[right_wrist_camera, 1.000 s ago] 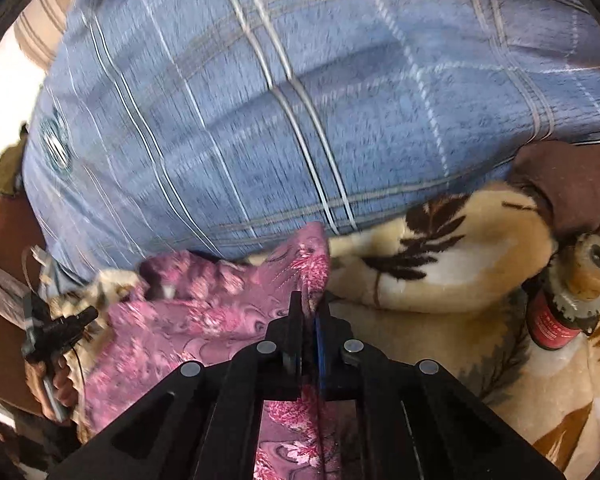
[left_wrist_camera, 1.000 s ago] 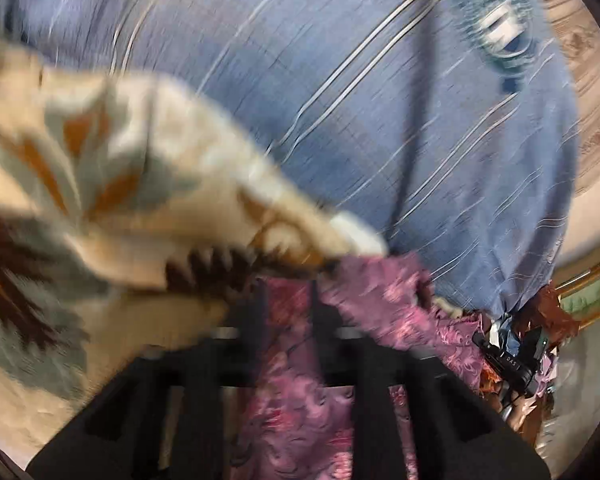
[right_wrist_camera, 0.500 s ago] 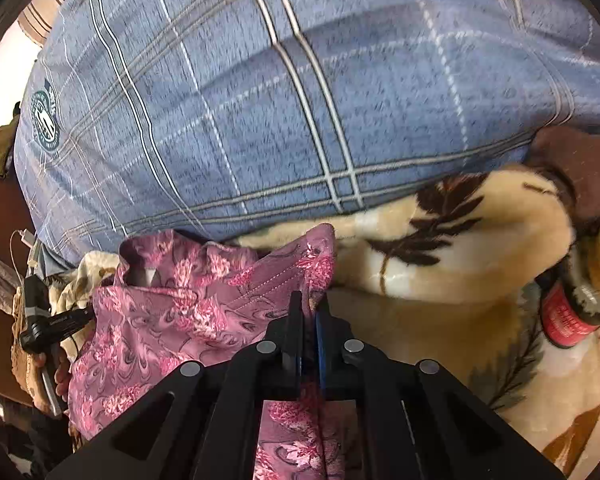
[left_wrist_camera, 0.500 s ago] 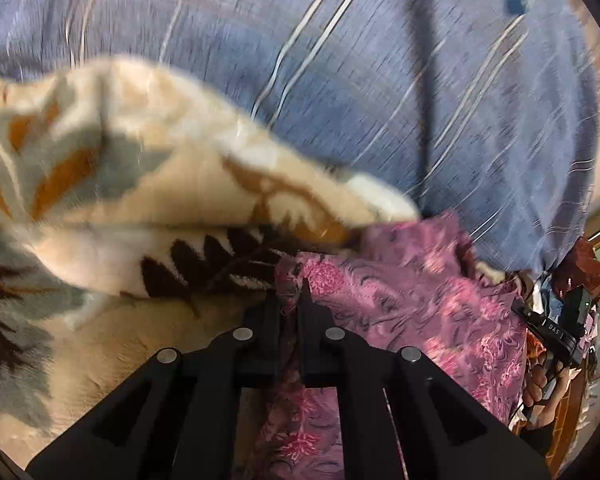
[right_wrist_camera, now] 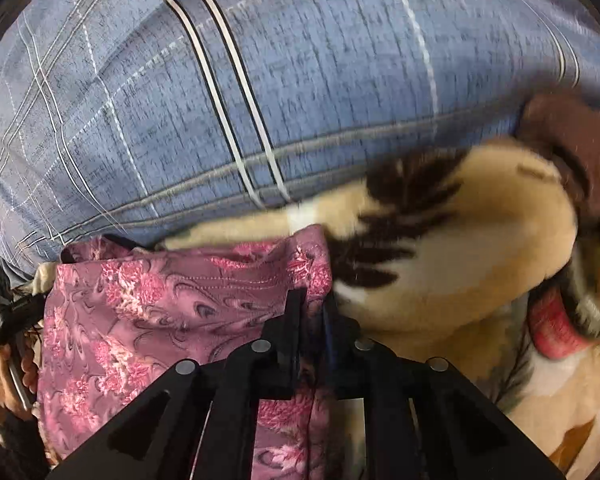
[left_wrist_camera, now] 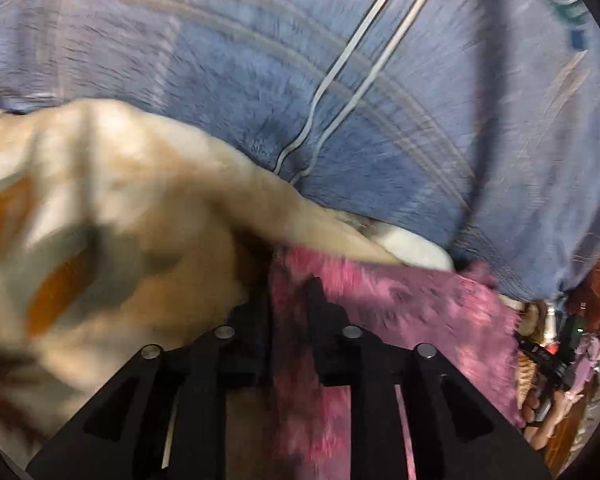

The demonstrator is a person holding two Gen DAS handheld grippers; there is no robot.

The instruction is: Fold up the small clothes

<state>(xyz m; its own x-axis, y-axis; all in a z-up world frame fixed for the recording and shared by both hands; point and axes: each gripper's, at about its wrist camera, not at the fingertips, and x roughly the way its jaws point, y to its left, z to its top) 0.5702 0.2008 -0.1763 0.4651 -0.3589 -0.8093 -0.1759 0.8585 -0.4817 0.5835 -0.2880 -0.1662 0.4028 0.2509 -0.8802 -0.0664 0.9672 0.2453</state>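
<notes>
The blue plaid shirt (right_wrist_camera: 300,92) on the person's torso fills the upper half of both views, and we take it as our landmark; in the left wrist view it (left_wrist_camera: 380,80) is streaked with motion blur. Below the shirt lies the cream blanket (right_wrist_camera: 460,264) with dark brown leaf prints, bunched into a fold that presses against the shirt's lower edge. In the left wrist view the same blanket (left_wrist_camera: 100,220) sits below and left of the shirt, its orange and grey patches smeared.

Just under the shirt, touching the blanket's fold, hangs the pink floral garment (right_wrist_camera: 160,312), its stitched hem running roughly level below the shirt's edge. In the left wrist view the garment (left_wrist_camera: 400,300) stretches from the gripper toward the lower right of the shirt, badly blurred.

Our right gripper (right_wrist_camera: 310,300) has its two fingers pressed nearly together on the garment's upper corner, cloth pinched between them. Our left gripper (left_wrist_camera: 288,292) has pink cloth running down between its fingers, which stand a little apart; we read it as clamped on the garment, though blur softens the contact.

Below the shirt's far right end, a red cylindrical object (right_wrist_camera: 556,328) is half buried in the blanket.
</notes>
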